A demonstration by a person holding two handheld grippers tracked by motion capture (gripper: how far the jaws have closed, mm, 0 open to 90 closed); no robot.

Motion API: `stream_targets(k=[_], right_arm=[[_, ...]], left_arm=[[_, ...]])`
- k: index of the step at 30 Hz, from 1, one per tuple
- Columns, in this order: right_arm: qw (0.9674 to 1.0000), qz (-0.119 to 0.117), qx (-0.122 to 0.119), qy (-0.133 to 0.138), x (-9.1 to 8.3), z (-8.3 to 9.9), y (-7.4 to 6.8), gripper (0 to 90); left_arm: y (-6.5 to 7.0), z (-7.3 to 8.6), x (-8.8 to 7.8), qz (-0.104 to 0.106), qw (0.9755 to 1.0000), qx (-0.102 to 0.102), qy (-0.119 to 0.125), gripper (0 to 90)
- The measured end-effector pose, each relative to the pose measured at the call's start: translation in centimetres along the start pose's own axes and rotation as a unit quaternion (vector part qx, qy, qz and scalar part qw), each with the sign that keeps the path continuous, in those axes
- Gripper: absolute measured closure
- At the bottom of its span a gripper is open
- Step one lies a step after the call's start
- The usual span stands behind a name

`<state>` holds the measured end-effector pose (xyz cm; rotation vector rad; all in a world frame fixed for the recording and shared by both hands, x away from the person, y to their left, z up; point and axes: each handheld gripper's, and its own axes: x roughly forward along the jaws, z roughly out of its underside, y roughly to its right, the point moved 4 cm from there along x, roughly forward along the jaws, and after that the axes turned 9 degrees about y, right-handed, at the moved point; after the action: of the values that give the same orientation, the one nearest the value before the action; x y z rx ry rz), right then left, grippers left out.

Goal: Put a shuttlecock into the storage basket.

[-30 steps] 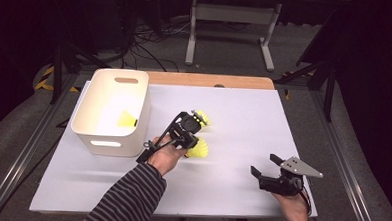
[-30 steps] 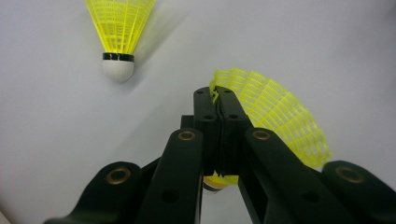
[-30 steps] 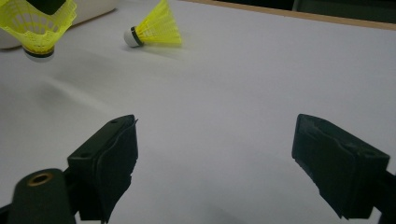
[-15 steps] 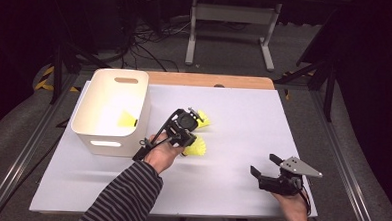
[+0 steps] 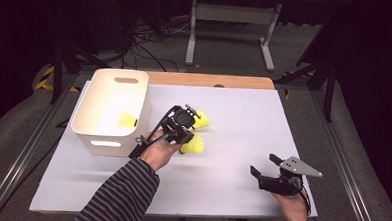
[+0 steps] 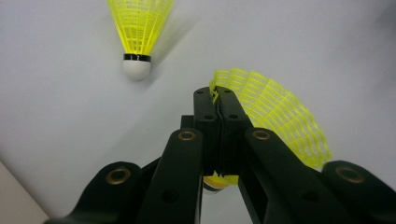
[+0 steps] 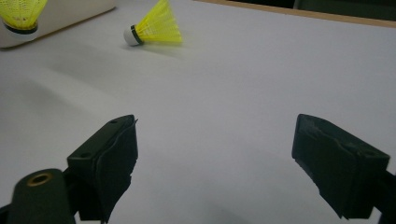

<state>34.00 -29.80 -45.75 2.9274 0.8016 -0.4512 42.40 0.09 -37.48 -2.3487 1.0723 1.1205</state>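
Note:
My left gripper (image 5: pixel 186 139) (image 6: pixel 218 93) is shut on the mesh skirt of a yellow shuttlecock (image 5: pixel 193 147) (image 6: pixel 280 116), just right of the white bin (image 5: pixel 134 95). That shuttlecock (image 7: pixel 18 14) hangs cork down beside the bin's wall in the right gripper view. A second yellow shuttlecock (image 5: pixel 202 120) (image 6: pixel 137 28) (image 7: pixel 154 29) lies on the white tabletop (image 5: pixel 243 122) just beyond the left gripper. A third one (image 5: pixel 126 119) lies inside the bin. My right gripper (image 5: pixel 264 164) (image 7: pixel 219 135) stands open near the front right corner, with nothing between its jaws.
A wooden strip (image 5: pixel 210 80) runs along the table's far edge. Metal stand legs (image 5: pixel 227 37) and cables sit on the floor beyond it. Bare tabletop (image 7: pixel 233 79) lies between the two grippers.
The left gripper and its shuttlecock have edged slightly toward the bin. The right gripper has kept still.

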Motion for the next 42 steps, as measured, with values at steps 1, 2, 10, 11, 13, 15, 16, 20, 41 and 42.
stream_targets(k=[1,2,10,11,13,15,16,20,41,42], right_arm=[[1.0,0.0,0.0,0.001,0.0,0.0,0.0,14.6],[1.0,0.0,0.0,0.002,0.0,0.0,0.0,14.6],[1.0,0.0,0.0,0.004,-0.1,-0.1,0.1,14.6],[1.0,0.0,-0.001,0.003,-0.1,-0.1,0.1,14.6],[1.0,0.0,0.0,0.004,-0.1,-0.1,0.1,14.6],[1.0,0.0,0.001,0.005,-0.1,-0.1,0.1,14.6],[1.0,0.0,0.001,0.004,-0.1,-0.1,0.1,14.7],[1.0,0.0,0.001,0.005,-0.1,-0.1,0.0,14.7],[1.0,0.0,0.002,0.005,-0.1,-0.1,0.0,14.7],[1.0,0.0,0.002,0.005,-0.1,-0.1,0.0,14.7]], left_arm=[[-0.1,-0.1,-0.1,0.001,1.0,0.0,0.0,88.9],[-0.1,-0.1,-0.1,0.001,1.0,-0.001,0.0,88.8],[-0.4,-0.4,-0.6,0.0,1.0,-0.003,0.002,88.9],[-0.5,-0.4,-0.6,0.001,1.0,-0.003,0.003,88.9],[-0.6,-0.5,-0.7,0.001,1.0,-0.004,0.004,88.8],[-0.6,-0.5,-0.8,0.002,1.0,-0.004,0.004,88.9],[-0.7,-0.6,-0.9,0.001,1.0,-0.004,0.004,88.8],[-0.9,-0.7,-1.2,0.0,1.0,-0.004,0.006,88.8],[-2.2,-1.4,-2.7,-0.005,0.9998,-0.015,0.014,88.9],[-2.2,-1.4,-2.7,-0.005,0.9998,-0.016,0.015,88.8]])
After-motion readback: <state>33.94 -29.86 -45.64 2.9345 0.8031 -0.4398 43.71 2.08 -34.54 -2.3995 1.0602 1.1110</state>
